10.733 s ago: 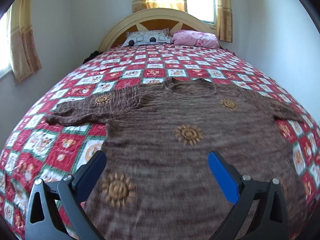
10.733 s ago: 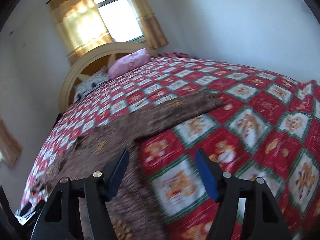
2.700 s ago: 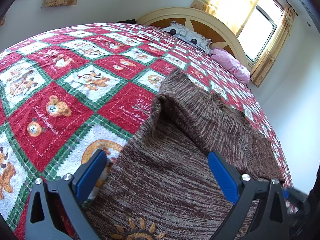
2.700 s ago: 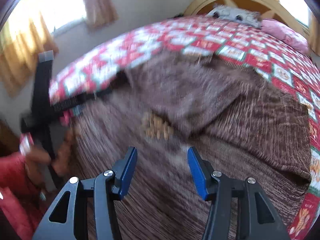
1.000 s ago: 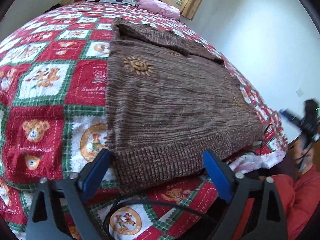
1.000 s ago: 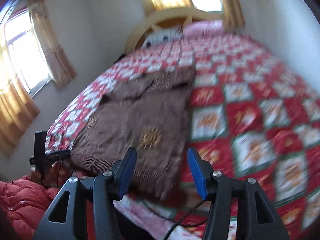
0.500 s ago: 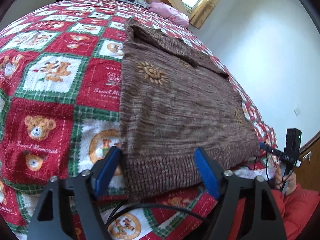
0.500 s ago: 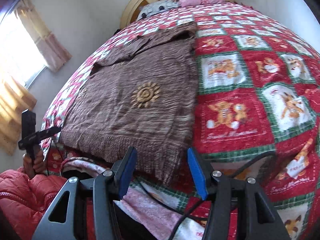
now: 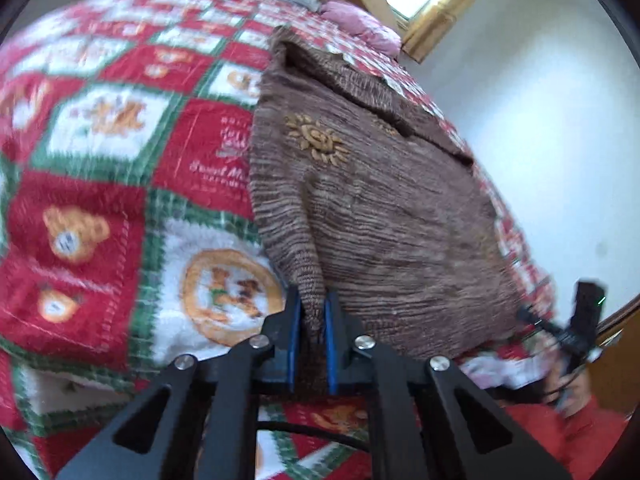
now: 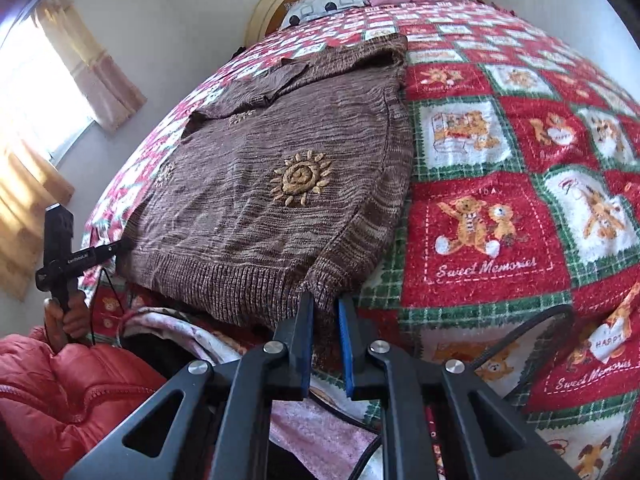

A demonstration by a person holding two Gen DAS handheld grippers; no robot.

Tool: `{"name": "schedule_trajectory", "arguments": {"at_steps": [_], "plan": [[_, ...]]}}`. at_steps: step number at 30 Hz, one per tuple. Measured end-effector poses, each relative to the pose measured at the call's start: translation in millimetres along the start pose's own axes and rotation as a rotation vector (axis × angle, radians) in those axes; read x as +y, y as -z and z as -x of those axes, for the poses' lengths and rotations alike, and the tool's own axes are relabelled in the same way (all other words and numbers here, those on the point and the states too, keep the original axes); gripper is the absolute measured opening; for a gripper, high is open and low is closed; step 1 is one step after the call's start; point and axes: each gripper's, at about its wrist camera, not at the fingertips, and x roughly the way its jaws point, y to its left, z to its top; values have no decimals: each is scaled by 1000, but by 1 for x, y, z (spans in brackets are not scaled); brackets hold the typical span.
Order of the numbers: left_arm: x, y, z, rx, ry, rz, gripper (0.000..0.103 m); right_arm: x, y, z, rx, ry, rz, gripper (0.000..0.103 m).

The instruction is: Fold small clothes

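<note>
The brown sweater [image 10: 256, 184] lies flat on the bed [image 10: 520, 216], on the quilt with bears, with its sleeves already folded in near the pillows. Its long axis runs from the ribbed hem at the foot of the bed up to the collar near the headboard. The hem is the near end, directly in front of both grippers.

The left gripper [image 9: 308, 320] is clenched on one hem corner; the knit bunches into a peak between its blue pads. The right gripper [image 10: 324, 316] is clenched on the other hem corner in the same way. Each hand has its own corner, so neither is nearer than the other. I judge that the next move is to carry the hem away, along the long axis, toward the collar.

Half a second ago both grippers were wide, with the hem edge only lying between the pads. Their jaws have just been closing, and now the fabric is pinched in each. The left corner is also lifted a little off the quilt, where before it lay flat.
</note>
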Motion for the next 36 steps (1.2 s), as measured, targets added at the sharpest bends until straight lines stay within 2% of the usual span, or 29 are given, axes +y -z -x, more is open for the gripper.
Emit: {"name": "schedule_trajectory", "arguments": {"at_steps": [2, 6, 9, 11, 12, 15, 18, 21, 23, 24, 26, 27, 28, 29, 31, 32, 34, 36], "plan": [[-3, -3, 2, 12, 3, 10, 10, -2, -4, 2, 8, -24, -22, 10], [-26, -19, 10, -1, 42, -40, 10, -8, -28, 19, -49, -244, -144, 9], [-48, -51, 12, -32, 70, -72, 10, -8, -63, 24, -88, -334, -188, 9], [-59, -83, 7, -50, 83, -77, 10, -8, -88, 22, -107, -357, -201, 9], [-62, -96, 3, -56, 77, -82, 10, -11, -104, 21, -124, -360, -209, 9], [-66, -143, -19, -78, -5, -89, 10, -30, -154, 3, -158, -370, -294, 9], [-55, -176, -54, -48, -108, -77, 10, -52, -185, -29, -154, -322, -356, 9], [-39, -188, -80, 13, -187, -89, 11, -71, -199, -64, -133, -247, -387, 9], [-30, -191, -88, 57, -174, -99, 15, -81, -200, -86, -112, -190, -401, 10], [-26, -190, -86, 65, -157, -106, 19, -84, -200, -90, -110, -185, -400, 10], [-21, -188, -78, 71, -146, -138, 37, -89, -195, -95, -111, -187, -397, 10], [-19, -186, -70, 58, -148, -165, 55, -90, -193, -95, -109, -185, -404, 12], [-19, -185, -62, 35, -151, -190, 69, -92, -192, -95, -106, -194, -414, 18], [-19, -183, -48, -11, -158, -231, 73, -93, -190, -92, -112, -207, -421, 21], [-21, -180, -30, -71, -171, -296, 77, -95, -188, -85, -138, -222, -415, 43], [-23, -180, -24, -97, -181, -339, 77, -93, -186, -80, -161, -223, -408, 48], [-27, -180, -21, -126, -221, -459, 77, -86, -184, -66, -218, -205, -366, 50], [-36, -177, -27, -115, -255, -603, 77, -79, -182, -56, -251, -171, -321, 50]]}}
